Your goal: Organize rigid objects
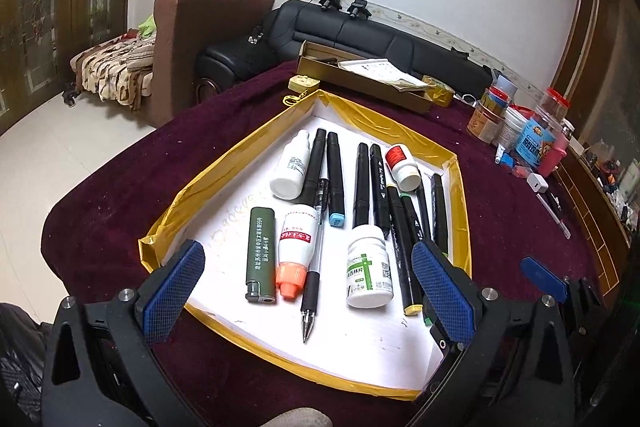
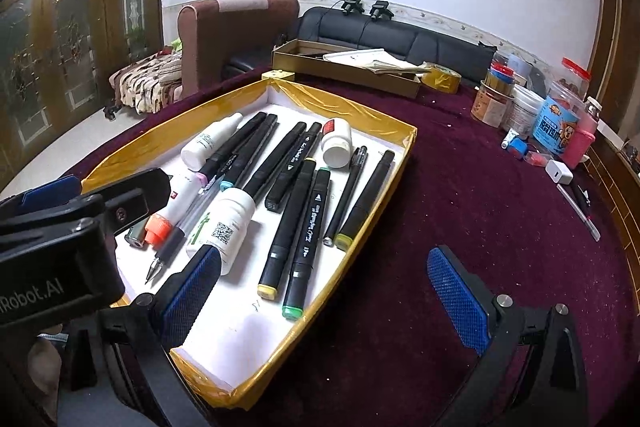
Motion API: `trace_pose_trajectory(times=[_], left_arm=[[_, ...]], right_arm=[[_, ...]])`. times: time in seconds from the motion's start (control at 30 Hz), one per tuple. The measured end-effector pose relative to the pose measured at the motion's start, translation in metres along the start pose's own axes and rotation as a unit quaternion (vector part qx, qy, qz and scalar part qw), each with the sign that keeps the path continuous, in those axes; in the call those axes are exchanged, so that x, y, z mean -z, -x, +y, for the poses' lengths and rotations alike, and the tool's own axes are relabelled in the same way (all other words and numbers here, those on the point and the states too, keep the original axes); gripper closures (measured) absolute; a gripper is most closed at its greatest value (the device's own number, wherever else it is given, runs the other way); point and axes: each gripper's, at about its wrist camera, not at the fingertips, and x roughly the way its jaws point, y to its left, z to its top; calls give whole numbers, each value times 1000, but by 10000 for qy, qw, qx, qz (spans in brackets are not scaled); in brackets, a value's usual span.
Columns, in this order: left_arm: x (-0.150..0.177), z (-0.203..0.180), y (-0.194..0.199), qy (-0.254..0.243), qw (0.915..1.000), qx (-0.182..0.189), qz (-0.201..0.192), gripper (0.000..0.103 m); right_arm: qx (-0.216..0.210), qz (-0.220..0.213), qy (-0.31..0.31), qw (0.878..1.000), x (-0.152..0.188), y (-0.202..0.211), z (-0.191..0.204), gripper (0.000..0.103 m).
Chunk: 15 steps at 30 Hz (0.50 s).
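Hovering over tray, left tool spread wide, right tool spread wide, both empty

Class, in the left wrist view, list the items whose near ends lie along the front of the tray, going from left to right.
Green lighter → orange-capped glue bottle → clear gel pen → white pill bottle with the green cross → yellow-ended marker.

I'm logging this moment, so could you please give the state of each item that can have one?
Left gripper: open, empty.
Right gripper: open, empty.
Gel pen: uncapped, lying flat.
Glue bottle: capped, lying down.
Green-cross bottle: closed, lying down.
Cardboard box: open.
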Motion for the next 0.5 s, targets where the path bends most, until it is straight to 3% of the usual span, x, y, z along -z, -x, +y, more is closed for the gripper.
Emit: trace_pose_trajectory(times=[0.5], left_arm=[[-6,2,-3,9,9999,-155,19,0]], right_arm=[[-113,-11,-41,9999,-3,0,0,1]])
